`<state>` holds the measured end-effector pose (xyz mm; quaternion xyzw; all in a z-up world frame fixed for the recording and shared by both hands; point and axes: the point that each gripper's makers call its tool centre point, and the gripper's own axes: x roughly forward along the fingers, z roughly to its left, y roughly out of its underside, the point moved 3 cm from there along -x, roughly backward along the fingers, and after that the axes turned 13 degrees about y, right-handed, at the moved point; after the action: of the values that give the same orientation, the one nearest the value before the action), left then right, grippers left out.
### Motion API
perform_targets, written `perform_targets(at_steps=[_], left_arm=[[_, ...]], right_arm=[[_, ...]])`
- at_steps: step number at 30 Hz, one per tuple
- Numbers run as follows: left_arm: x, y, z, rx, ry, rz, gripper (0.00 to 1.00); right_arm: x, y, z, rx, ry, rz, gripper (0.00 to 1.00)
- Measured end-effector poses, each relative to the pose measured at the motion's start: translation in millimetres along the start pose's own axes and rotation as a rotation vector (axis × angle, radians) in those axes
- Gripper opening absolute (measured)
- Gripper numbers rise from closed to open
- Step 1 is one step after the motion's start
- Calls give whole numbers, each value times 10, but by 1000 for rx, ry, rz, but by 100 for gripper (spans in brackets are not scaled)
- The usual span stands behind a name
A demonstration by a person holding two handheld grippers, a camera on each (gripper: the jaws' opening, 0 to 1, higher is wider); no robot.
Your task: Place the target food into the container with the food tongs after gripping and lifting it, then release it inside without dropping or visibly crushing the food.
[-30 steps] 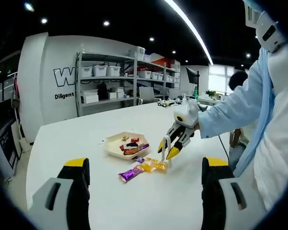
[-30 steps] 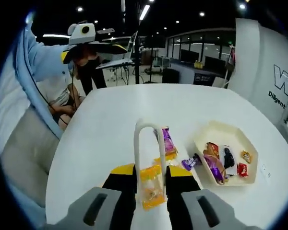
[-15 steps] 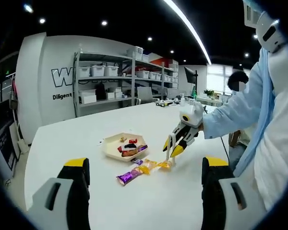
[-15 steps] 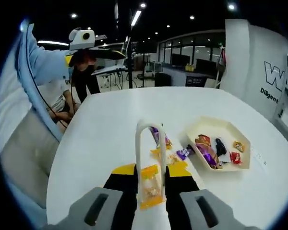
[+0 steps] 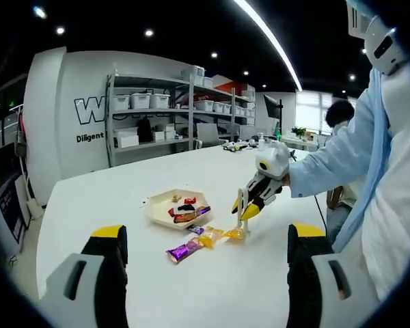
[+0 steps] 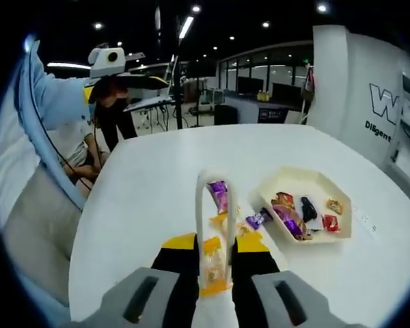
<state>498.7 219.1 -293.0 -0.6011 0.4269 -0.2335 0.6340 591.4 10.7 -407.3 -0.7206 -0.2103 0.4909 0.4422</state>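
In the right gripper view, the right gripper (image 6: pixel 214 254) is at the bottom, and its two yellow-tipped jaws squeeze a pair of white food tongs (image 6: pixel 214 205). The tongs are pressed shut on a small orange snack packet (image 6: pixel 213 263), which sits between the jaws. The packet looks lifted off the white table (image 6: pixel 150 184), but I cannot tell how high. Just past the tongs lie a purple packet (image 6: pixel 219 196) and a small purple candy (image 6: pixel 253 220) on the table. To the right of them is the cream tray (image 6: pixel 314 183) with six sides. It has a few wrapped sweets (image 6: pixel 294 215) inside. The orange packet is not in the tray; it is beside it, held in the tongs. Far back, the left gripper (image 6: pixel 126 75) shows at the top left, next to a person's blue sleeve (image 6: pixel 48 102).

In the left gripper view, the left gripper's (image 5: pixel 201 263) jaws stand wide apart and hold nothing. Farther out on the table, the right gripper (image 5: pixel 256 198) hangs over the loose snacks (image 5: pixel 198 239), near the tray (image 5: pixel 181 208). Behind the table are shelves (image 5: pixel 157 113) with white boxes.
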Motion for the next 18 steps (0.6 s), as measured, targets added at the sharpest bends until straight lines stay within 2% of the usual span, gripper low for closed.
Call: perform_targets(at_steps=[7, 13, 18], left_arm=[[-9, -3, -6, 3, 1, -1, 95], [-29, -8, -12, 4, 2, -1, 95], [-76, -6, -7, 5, -7, 0, 95]], right_arm=[[-32, -49, -49, 39, 31, -15, 8], [-50, -310, -318, 112, 113, -98, 8], [-43, -551, -516, 122, 169, -150, 9]])
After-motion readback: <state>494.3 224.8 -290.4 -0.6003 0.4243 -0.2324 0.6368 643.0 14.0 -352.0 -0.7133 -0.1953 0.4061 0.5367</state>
